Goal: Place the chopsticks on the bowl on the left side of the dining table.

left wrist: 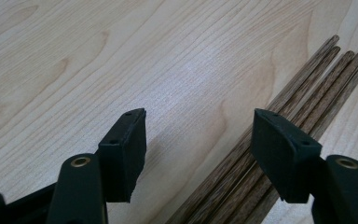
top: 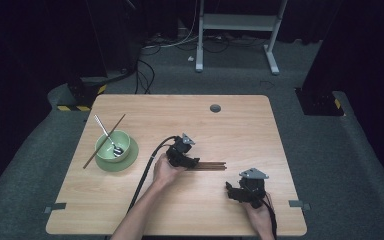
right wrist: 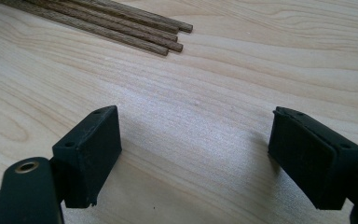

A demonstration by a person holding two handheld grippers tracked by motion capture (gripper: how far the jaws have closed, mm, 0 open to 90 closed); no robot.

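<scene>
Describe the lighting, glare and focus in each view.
High view: the table is lit and its surroundings dark. Left gripper view: a pale sheen on the wood between the open jaws; chopsticks sharp, nearest jaw parts soft. Right gripper view: a similar sheen, with jaw shadows on the wood.

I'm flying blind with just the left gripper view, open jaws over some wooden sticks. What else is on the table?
Observer: A green bowl on a green plate sits at the table's left, away from the bundle of chopsticks.
Operator: Anything in the bowl?
Observer: A metal spoon rests inside it, and one chopstick lies across its rim.
Operator: Where's my right gripper?
Observer: The right gripper is near the table's front right, jaws open over bare wood, apart from the bundle.
</scene>
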